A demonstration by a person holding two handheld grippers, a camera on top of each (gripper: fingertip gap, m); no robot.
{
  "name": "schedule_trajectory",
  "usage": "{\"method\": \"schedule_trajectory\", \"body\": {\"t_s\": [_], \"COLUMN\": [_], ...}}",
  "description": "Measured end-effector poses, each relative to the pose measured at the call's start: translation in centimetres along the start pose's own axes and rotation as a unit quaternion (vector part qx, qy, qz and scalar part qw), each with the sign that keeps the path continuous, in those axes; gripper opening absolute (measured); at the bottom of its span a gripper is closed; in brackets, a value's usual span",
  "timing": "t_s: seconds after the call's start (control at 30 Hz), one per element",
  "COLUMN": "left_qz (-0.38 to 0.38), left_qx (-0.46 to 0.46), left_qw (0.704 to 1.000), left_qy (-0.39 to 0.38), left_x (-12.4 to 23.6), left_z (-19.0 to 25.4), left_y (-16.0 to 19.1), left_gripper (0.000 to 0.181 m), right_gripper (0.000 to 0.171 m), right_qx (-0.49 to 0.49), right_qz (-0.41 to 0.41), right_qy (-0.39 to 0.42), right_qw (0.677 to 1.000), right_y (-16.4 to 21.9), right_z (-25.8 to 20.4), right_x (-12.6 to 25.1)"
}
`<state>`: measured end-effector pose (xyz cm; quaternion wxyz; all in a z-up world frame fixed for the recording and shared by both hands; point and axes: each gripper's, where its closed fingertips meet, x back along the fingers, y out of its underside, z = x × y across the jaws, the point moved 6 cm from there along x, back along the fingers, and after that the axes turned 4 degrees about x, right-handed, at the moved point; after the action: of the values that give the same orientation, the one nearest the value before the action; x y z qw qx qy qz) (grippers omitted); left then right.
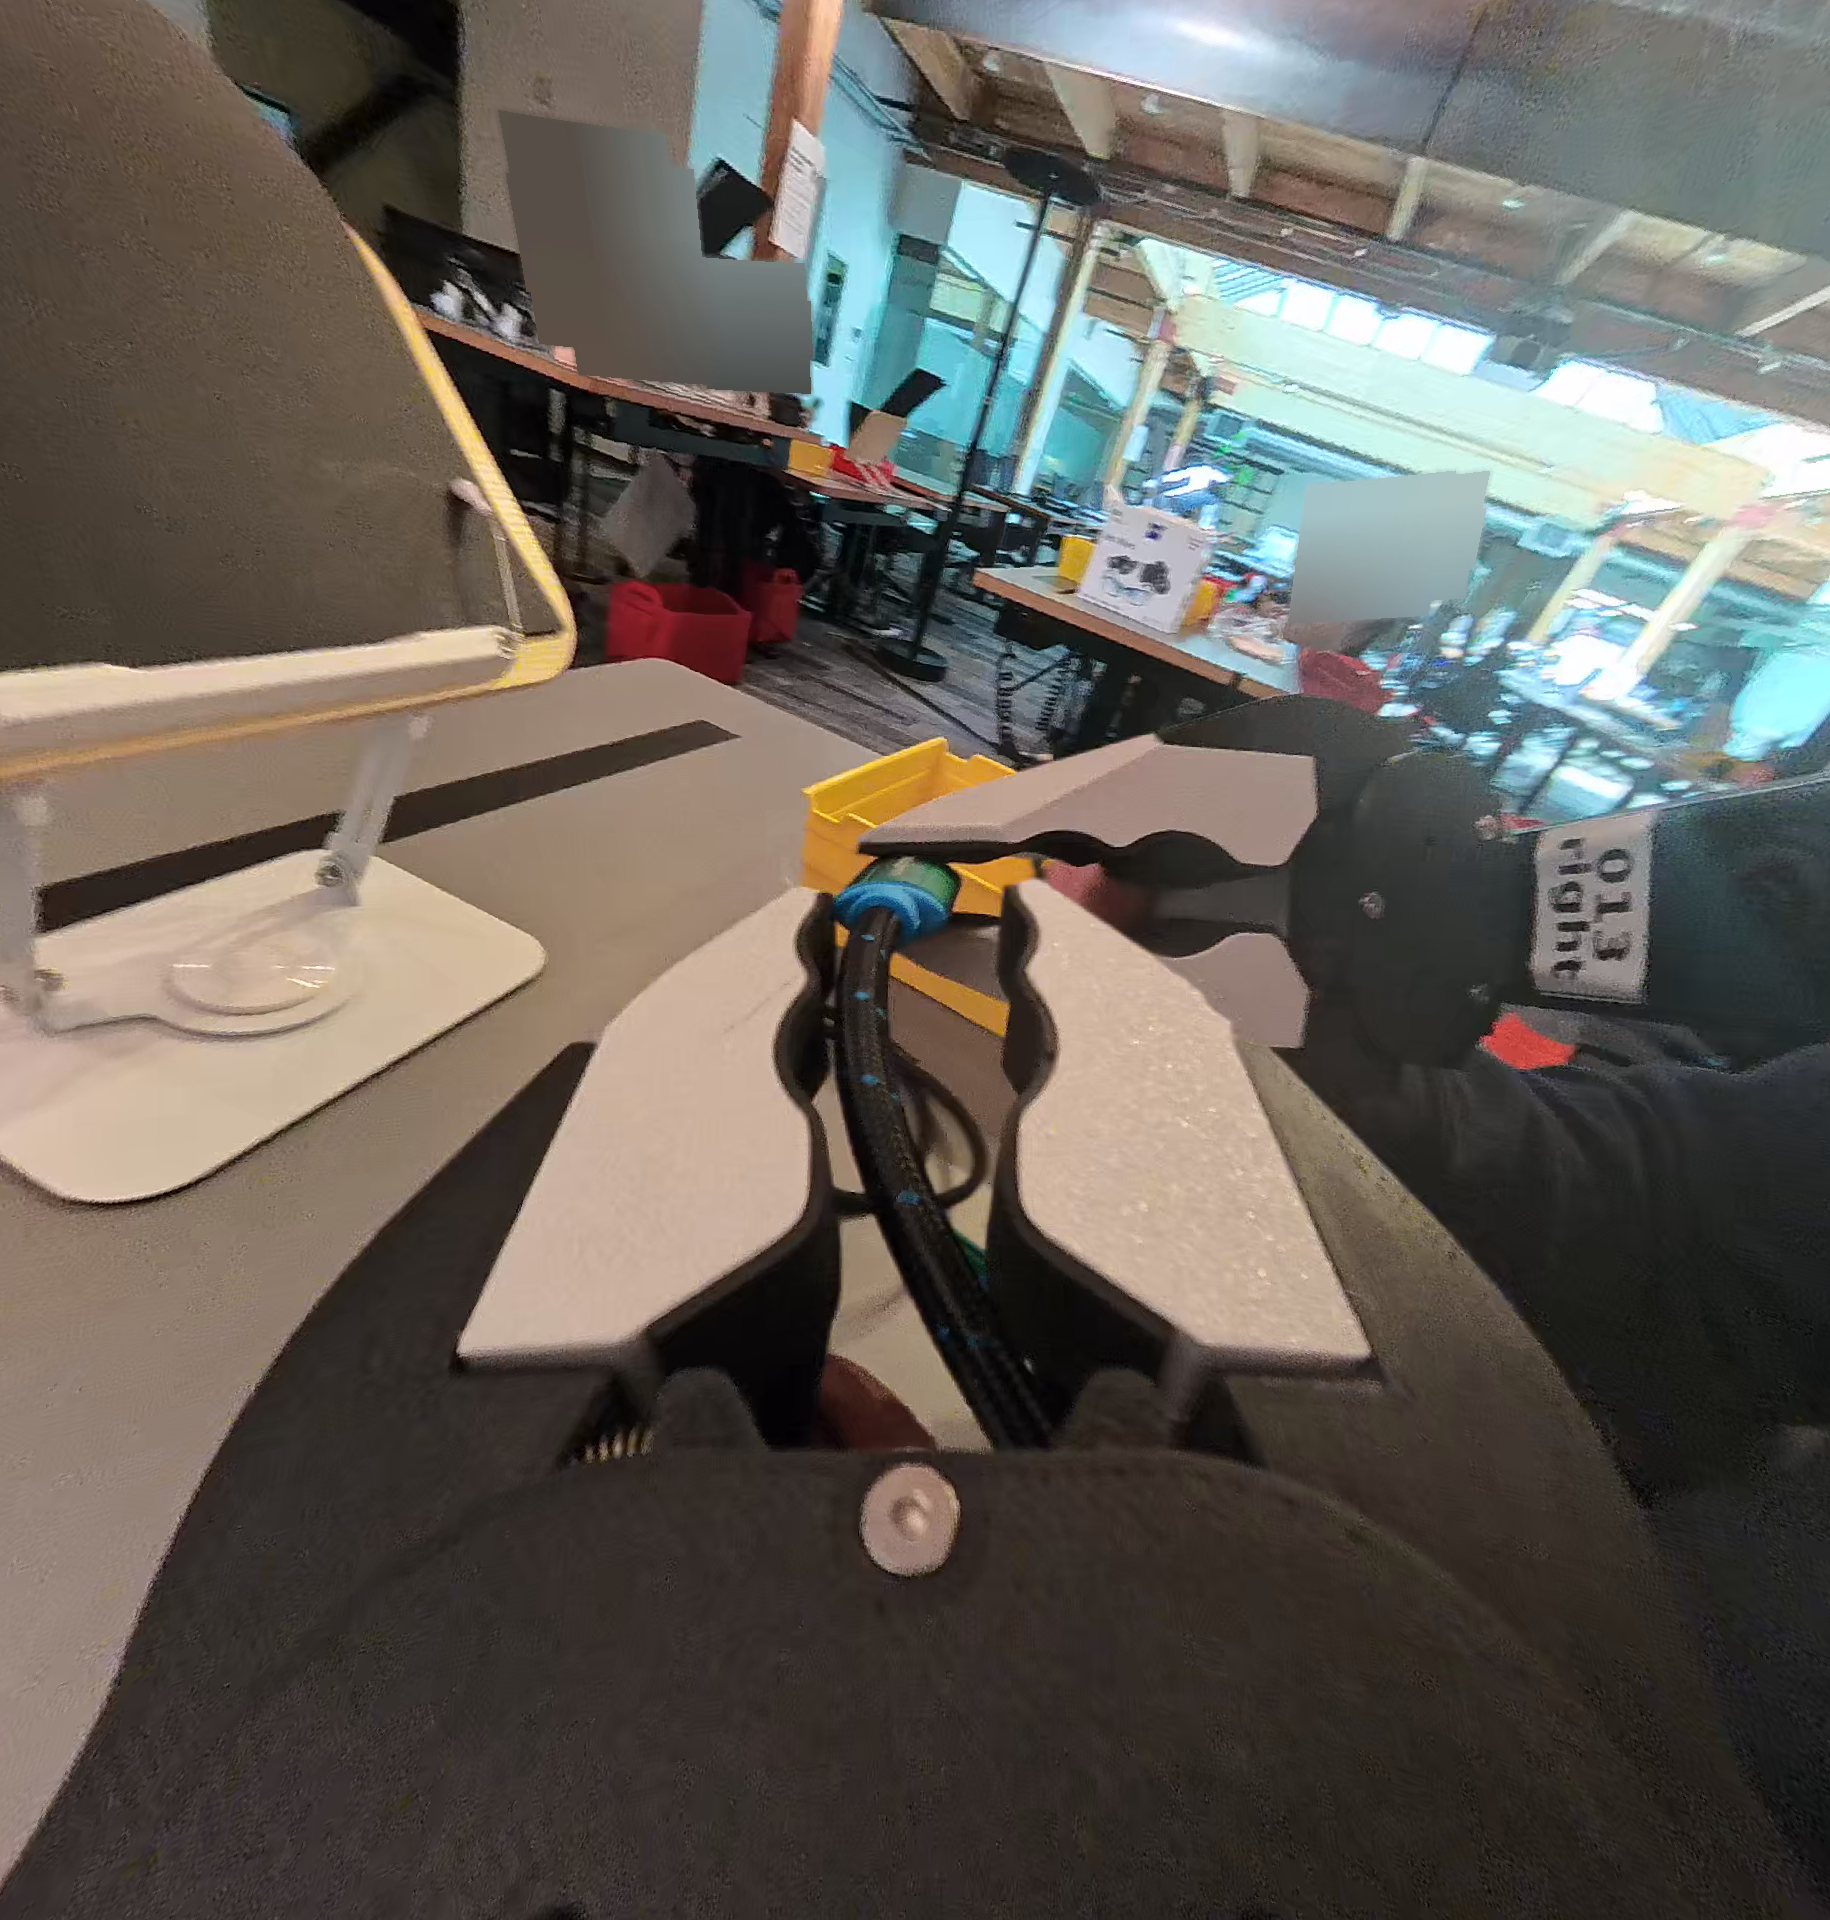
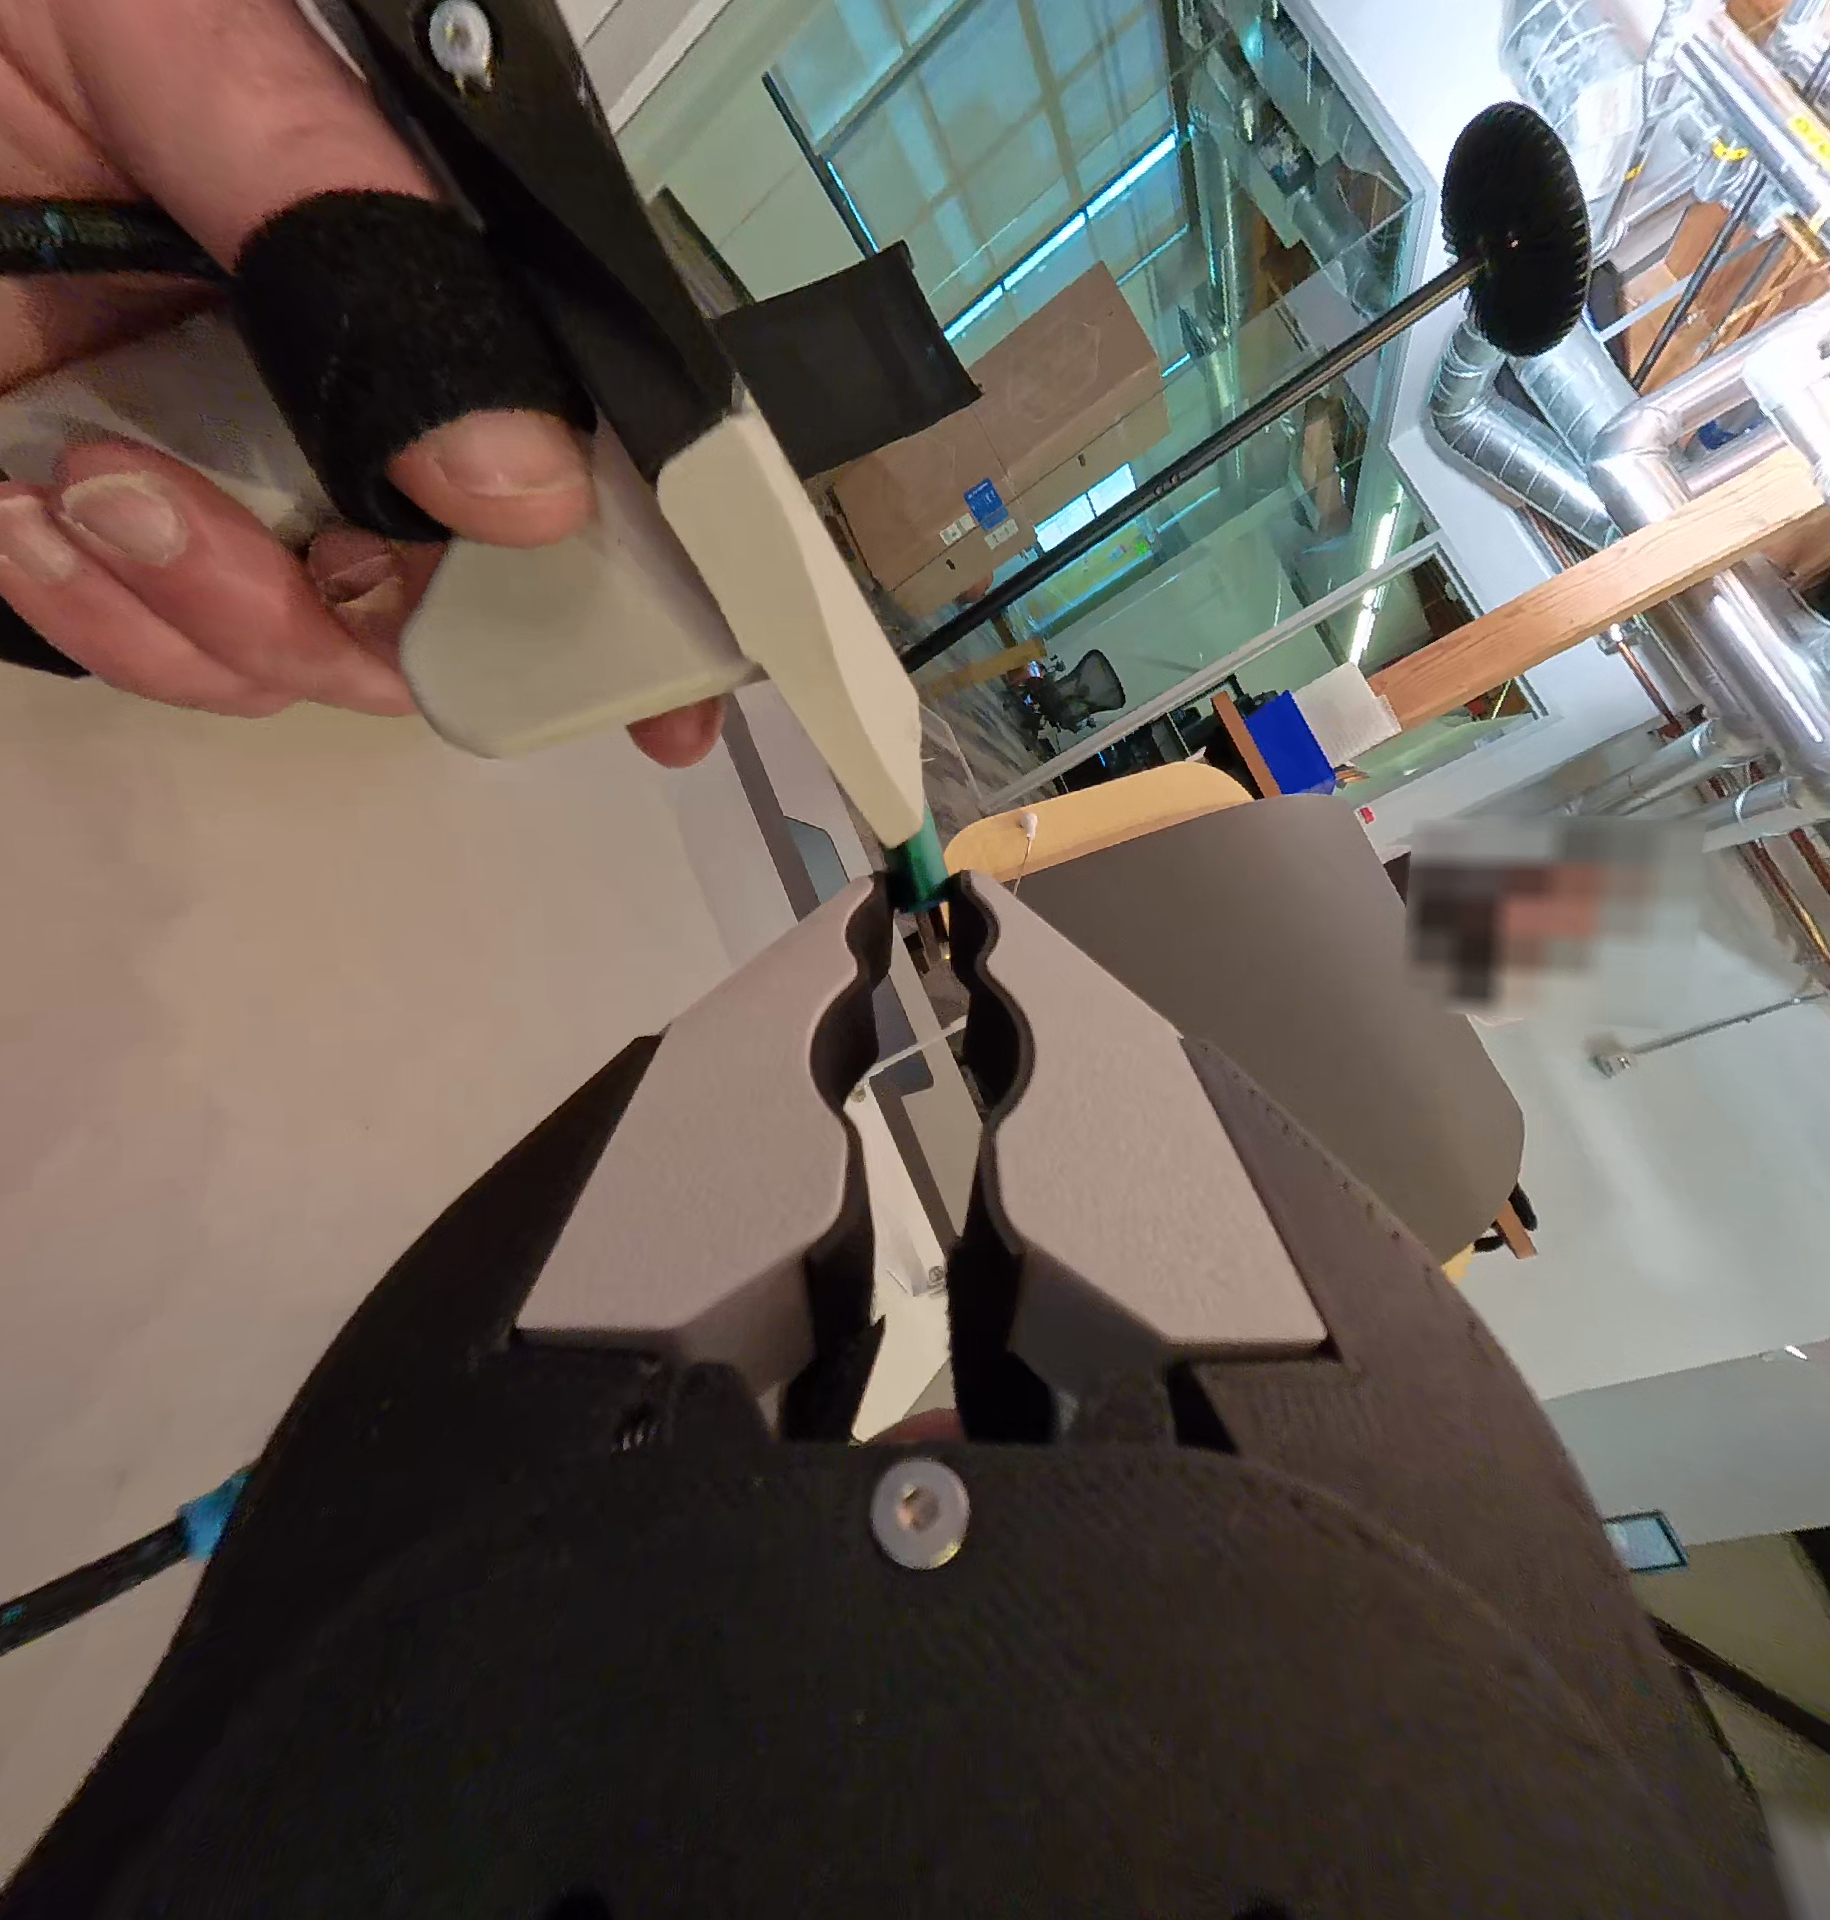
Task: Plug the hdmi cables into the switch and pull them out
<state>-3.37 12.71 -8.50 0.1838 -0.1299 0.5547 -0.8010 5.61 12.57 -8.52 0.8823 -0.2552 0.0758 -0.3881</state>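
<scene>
Cable: black and braided, runs up the gap between the two grey fingers of the left gripper.
Plug: blue and green, at the end of the cable, right between the left fingertips, up in the air over the table.
Left grip: fingers part way apart on both sides of the plug; cannot tell if squeezing it or only sitting round it.
Right gripper: comes in from the right side, turned on its side, tips nearly together and pinching the green end of the plug.
Hand: bare, with a black strap round one finger, wrapped round the left tool.
In the way: both sets of tips crowd the same small plug, touching or almost touching.
Yellow bin: just behind the plug, low on the table.
White stand: off to the left, well apart, holds up a big dark panel.
Table: grey, with a black strip across it; far edge just past the bin.
Room to move: open table between the stand and the grippers.
Far off: red bins on the floor, a tall black lamp pole, more tables.
</scene>
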Motion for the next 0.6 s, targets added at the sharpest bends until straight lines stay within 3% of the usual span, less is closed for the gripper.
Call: {"method": "schedule_trajectory", "body": {"t_s": [0.1,0.43,0.6], "left_qz": [0.012,0.016,0.023], "left_qx": [-0.003,-0.002,-0.044], "left_qw": [1.0,1.0,0.998], "left_qy": [-0.017,-0.026,-0.042], "left_x": [0.11,0.4,0.42], "left_z": [-0.05,-0.43,0.03], "left_y": [0.03,0.57,0.61], "left_gripper": [0.021,0.02,0.023], "right_gripper": [0.008,0.009,0.009], "right_qx": [-0.001,-0.013,-0.025], "right_qz": [0.002,0.012,0.015], "right_qy": [0.001,-0.02,-0.033], "right_qw": [1.0,1.0,0.999], "right_y": [-0.19,0.0,-0.03], "right_z": [0.0,-0.4,-0.38], "right_x": [0.13,-0.24,-0.08]}}
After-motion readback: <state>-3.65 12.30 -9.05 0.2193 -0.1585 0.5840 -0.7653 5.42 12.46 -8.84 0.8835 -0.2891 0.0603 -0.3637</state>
